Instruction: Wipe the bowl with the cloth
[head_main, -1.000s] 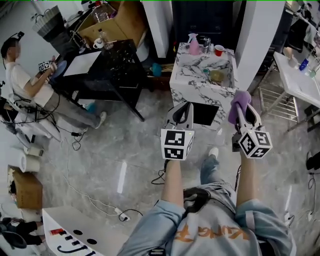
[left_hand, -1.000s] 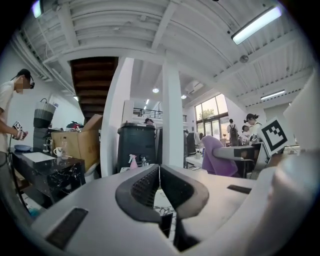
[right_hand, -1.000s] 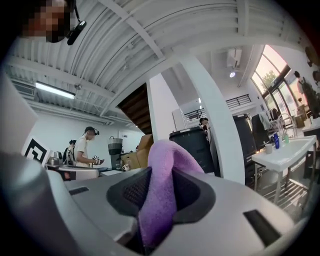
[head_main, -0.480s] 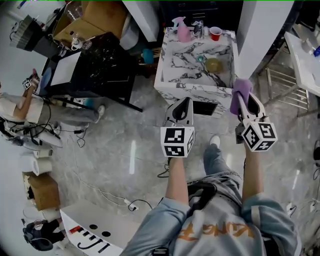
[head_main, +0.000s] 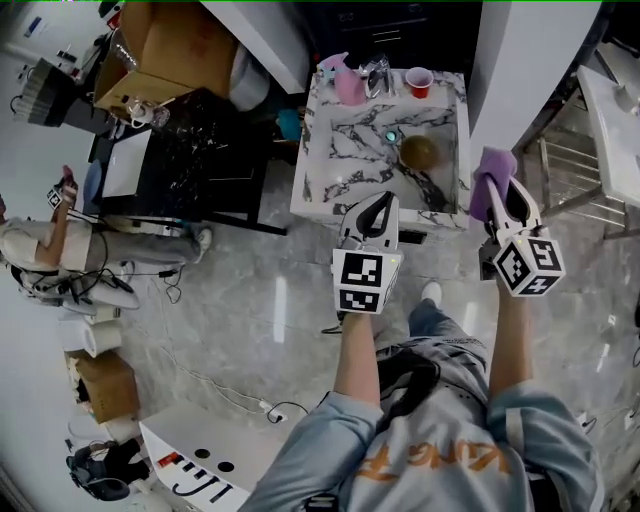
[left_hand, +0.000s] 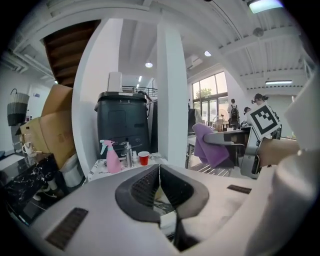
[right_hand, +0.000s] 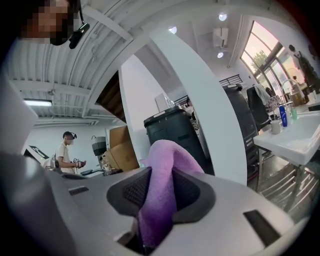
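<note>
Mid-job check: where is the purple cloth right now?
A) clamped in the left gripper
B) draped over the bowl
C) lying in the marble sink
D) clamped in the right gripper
D: the right gripper has its jaws shut on the purple cloth; the left gripper is shut on nothing, and the bowl sits uncovered in the marble sink.

Cloth (head_main: 492, 178): plain purple. Bowl (head_main: 419, 152): olive-brown. Tabletop (head_main: 335, 150): white marble with dark grey veins. Spray bottle (head_main: 347, 85), at the bowl's 11 o'clock: pink. Cup (head_main: 419, 80), at its 12 o'clock: red. Left gripper (head_main: 381, 199) and right gripper (head_main: 503, 188): light grey shells, black ribbed linings on the jaws, black-and-white square markers on the cubes. Floor (head_main: 250, 300): grey, marbled.
</note>
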